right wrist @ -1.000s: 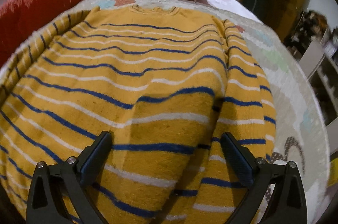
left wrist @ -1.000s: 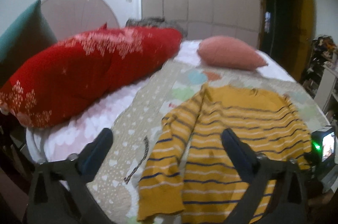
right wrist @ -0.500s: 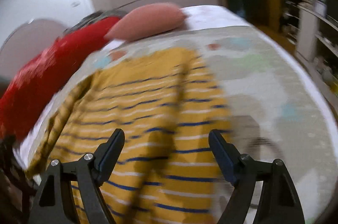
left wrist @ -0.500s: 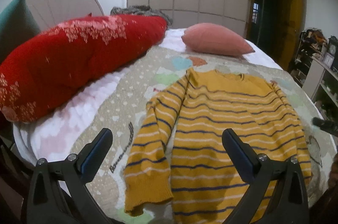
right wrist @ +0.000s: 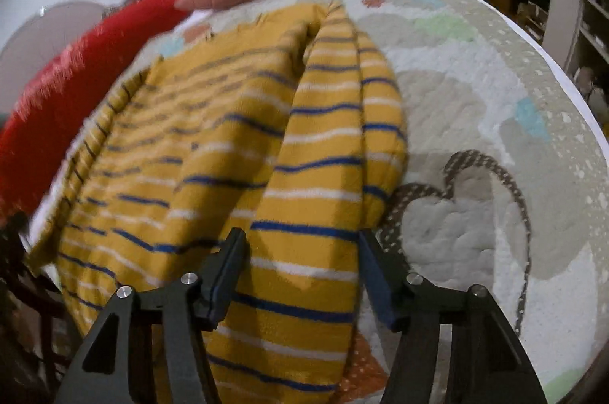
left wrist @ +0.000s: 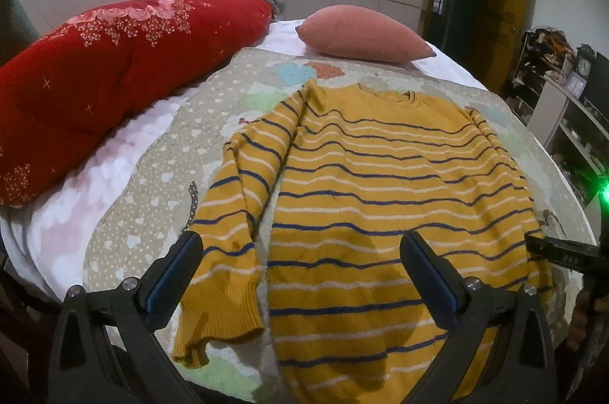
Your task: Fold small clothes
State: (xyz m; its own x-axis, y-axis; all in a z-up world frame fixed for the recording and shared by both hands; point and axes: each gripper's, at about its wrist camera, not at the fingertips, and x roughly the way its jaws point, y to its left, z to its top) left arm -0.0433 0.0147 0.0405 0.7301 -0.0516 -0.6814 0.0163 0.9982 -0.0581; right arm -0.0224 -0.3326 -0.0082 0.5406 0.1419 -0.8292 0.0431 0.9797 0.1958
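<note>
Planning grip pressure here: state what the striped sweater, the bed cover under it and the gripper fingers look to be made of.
Striped sweater: soft knit, likely wool or acrylic; the surface is fuzzy and the cuff ribbed.
Bed cover: quilted fabric, probably cotton; matte, with puffy stitched patches.
Left gripper fingers: black rigid plastic or metal, with blue pads that look rubbery.
Right gripper: same build.

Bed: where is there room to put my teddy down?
Bare quilt lies right of the striped sweater, out to the bed edge. Another strip runs between its left sleeve and the red cushion. The pink pillow crowds the far end.
</note>
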